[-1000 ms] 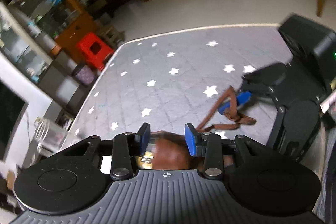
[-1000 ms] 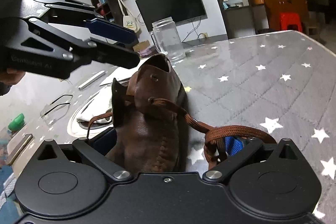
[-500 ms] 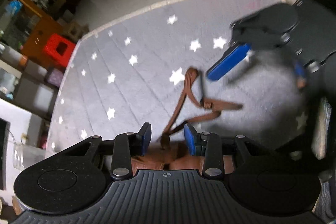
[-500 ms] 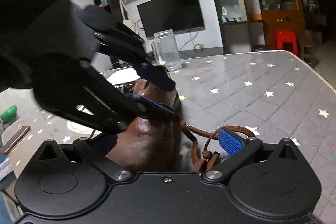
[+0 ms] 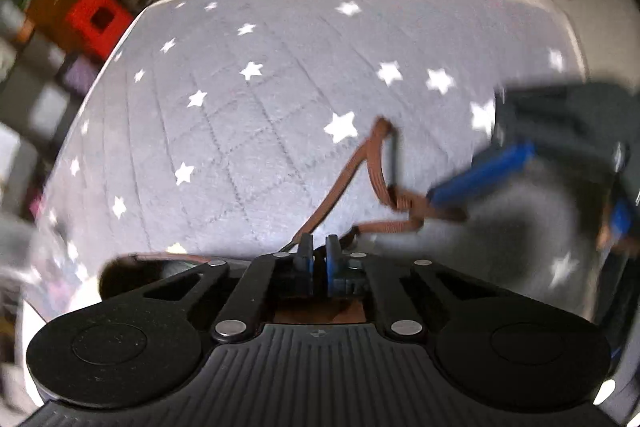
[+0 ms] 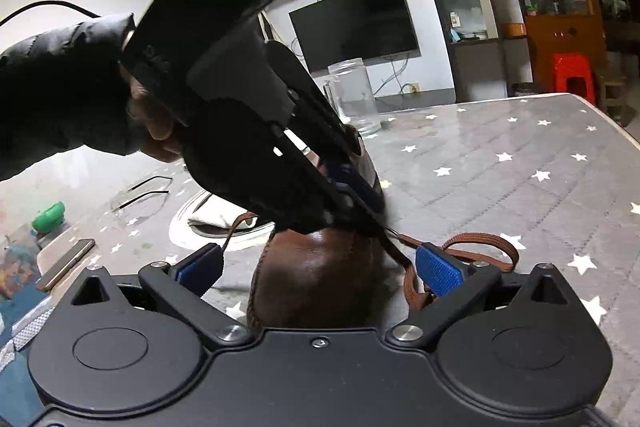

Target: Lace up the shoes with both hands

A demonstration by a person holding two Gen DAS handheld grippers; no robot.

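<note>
Left gripper: lower centre of the left wrist view, fingers pressed almost together; the brown lace runs up to them, and the thin strand at their tips seems pinched, though the contact is hard to make out. In the right wrist view it comes down from the upper left, its tips at the shoe's right side where a lace strand begins.
Left hand: upper left of the right wrist view, wrapped around the gripper's handle, in a dark padded sleeve.
Right gripper: bottom of the right wrist view, fingers spread wide with nothing between the pads; the shoe's toe sits between them and a lace loop lies against the right blue pad. In the left wrist view it is a blur at mid right.
Shoe: brown leather, lower centre of the right wrist view, on the table, toe toward the camera.
Lace: loops on the table to the right of the shoe, with a knot near the right gripper.
Table: grey cloth with white stars.
Jar: clear glass, behind the shoe, centre of the right wrist view.
Stool: red, right edge, beyond the table.
</note>
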